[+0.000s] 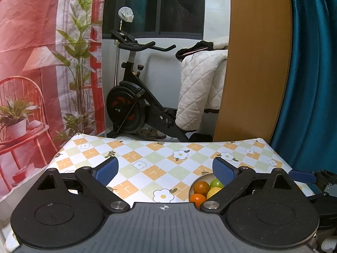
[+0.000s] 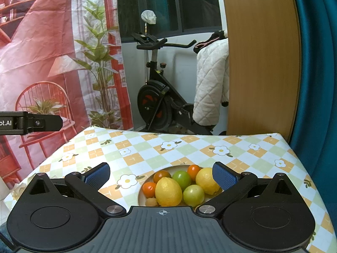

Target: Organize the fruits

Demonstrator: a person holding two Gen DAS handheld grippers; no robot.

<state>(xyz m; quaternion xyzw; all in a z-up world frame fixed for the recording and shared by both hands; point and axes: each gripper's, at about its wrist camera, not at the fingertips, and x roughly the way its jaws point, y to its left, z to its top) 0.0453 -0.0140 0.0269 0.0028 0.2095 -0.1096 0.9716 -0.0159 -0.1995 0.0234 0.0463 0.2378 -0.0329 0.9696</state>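
we hold both claws spread and empty above the counter (image 2: 189, 147). the fruits, lemons (image 2: 168, 191), green ones and small oranges, lie heaped in a bowl (image 2: 140, 191) at six o'clock under our right claw (image 2: 161, 176); our left claw (image 1: 165, 170) hangs at nine o'clock. gathered already or awaiting sorting, we cannot judge.

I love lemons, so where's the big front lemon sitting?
In the right wrist view, the front lemon lies in the pale bowl near the table's near edge, between a small orange fruit and a green fruit.
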